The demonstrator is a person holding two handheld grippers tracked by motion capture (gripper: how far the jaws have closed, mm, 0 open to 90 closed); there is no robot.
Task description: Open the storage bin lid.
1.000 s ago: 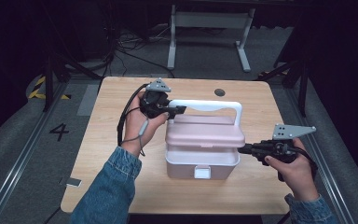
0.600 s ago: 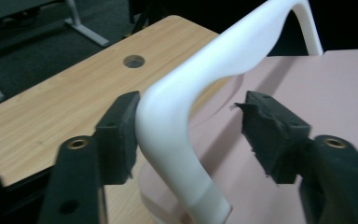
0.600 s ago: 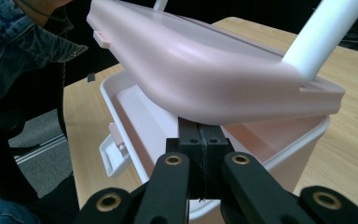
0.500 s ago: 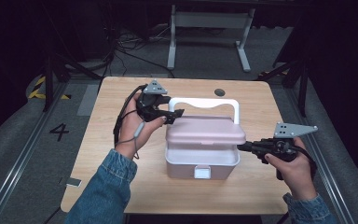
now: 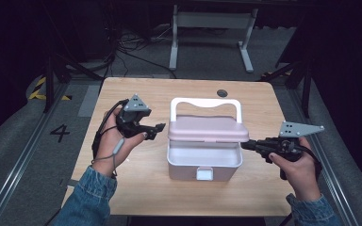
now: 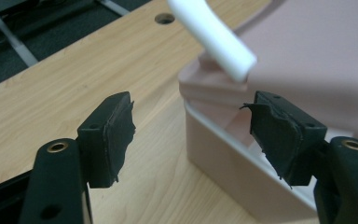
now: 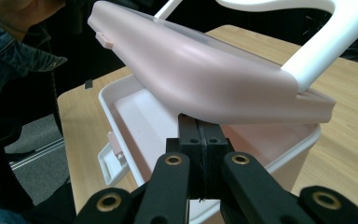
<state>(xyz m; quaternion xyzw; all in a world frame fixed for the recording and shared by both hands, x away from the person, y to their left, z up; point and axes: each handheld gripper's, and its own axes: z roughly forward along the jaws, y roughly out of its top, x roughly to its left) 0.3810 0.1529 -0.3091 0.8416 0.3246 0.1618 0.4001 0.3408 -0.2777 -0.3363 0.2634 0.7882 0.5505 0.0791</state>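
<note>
Pink lid (image 5: 208, 128) half-raised on closed right gripper (image 7: 199, 122); left gripper (image 5: 159, 127) open, empty, beside box (image 5: 204, 165); risk: lid slipping off, slamming shut.

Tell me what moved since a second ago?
The left hand-held gripper pulled back from the white handle, jaws open. The pink lid rose at the front, propped up by the shut right hand-held gripper. The box stayed put on the table.
</note>
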